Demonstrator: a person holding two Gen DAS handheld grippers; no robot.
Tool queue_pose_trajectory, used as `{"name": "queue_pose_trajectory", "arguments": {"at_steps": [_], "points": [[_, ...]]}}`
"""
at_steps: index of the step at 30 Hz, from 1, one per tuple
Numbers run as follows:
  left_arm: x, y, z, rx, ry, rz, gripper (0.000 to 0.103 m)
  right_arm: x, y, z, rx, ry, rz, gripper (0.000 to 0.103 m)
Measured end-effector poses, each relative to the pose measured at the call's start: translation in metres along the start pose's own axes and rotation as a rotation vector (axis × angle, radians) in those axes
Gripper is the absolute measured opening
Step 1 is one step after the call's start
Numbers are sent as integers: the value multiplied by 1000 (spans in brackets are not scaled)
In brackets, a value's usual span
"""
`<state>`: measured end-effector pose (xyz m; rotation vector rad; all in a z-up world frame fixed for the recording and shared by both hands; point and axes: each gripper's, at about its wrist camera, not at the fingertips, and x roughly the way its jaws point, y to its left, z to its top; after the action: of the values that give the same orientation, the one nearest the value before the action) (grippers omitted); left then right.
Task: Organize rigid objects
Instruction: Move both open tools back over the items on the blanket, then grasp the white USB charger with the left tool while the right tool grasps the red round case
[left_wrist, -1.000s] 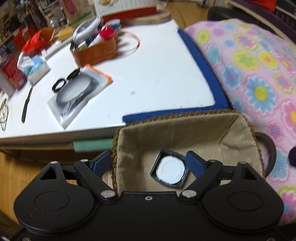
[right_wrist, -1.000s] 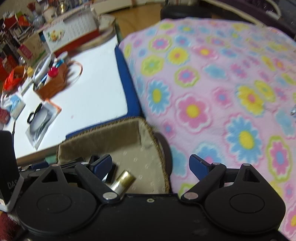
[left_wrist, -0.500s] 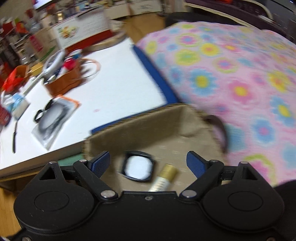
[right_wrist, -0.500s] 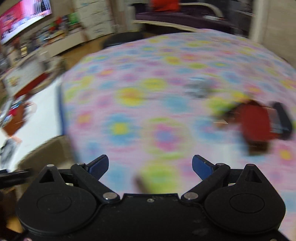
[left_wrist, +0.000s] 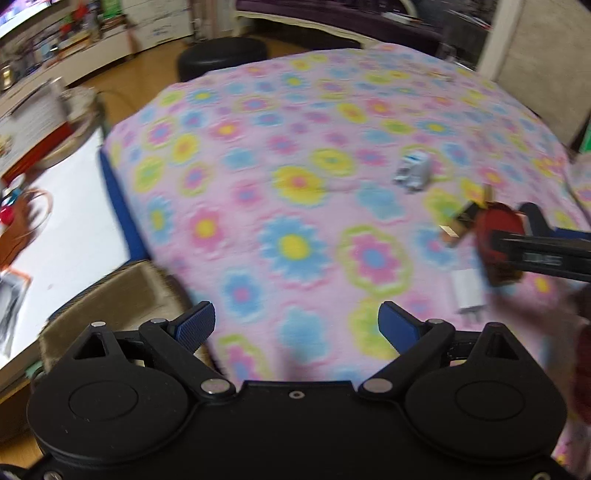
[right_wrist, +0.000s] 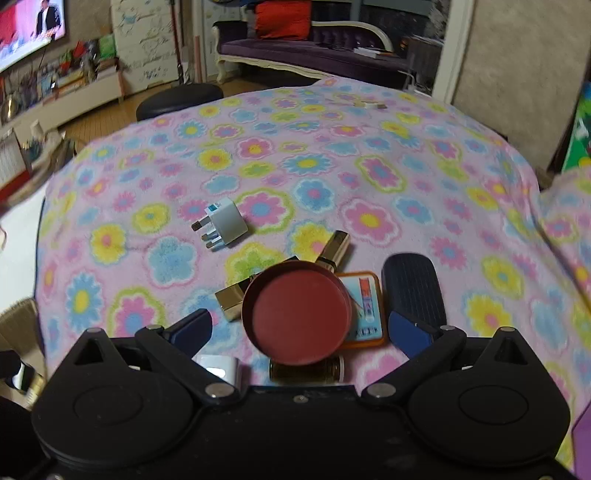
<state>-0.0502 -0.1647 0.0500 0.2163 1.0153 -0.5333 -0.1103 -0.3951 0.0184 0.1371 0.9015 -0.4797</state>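
A: So what's your right gripper at?
B: Jaws just spread wide around the red round tin on the blanket, not pinching. Your left gripper just opened too, nothing between; basket insides hidden.

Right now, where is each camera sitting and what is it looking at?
Left wrist: sits on the left gripper, open and empty, looking across the flowery blanket, basket corner at left; the right gripper shows at right.
Right wrist: sits on the right gripper, open over the red round tin.
Shared: blanket, tin, white plug adapter.
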Motion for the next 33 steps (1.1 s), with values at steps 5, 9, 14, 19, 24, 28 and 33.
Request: {"name": "queue_pose_trajectory", "arguments": {"at_steps": [5, 9, 14, 19, 24, 28, 33], "points": [[8, -25, -2, 29, 29, -34, 92, 20, -3, 1, 20, 84, 7, 90], [19, -39, -5, 43, 58, -28, 92, 26, -12, -4, 35, 116, 10, 72], [31, -56, -1, 18, 90, -57, 92, 16, -41, -9, 109, 141, 27, 72], [41, -87, 11, 36, 101, -72, 92, 5, -70, -9, 129, 152, -59, 72], [54, -116, 18, 60, 127, -99, 92, 0, -90, -8, 143, 174, -80, 72], [69, -138, 17, 105, 155, -85, 92, -3, -103, -15, 123, 182, -101, 72], [89, -147, 16, 103, 199, -47, 87, 0, -120, -20, 162, 190, -85, 72]]}}
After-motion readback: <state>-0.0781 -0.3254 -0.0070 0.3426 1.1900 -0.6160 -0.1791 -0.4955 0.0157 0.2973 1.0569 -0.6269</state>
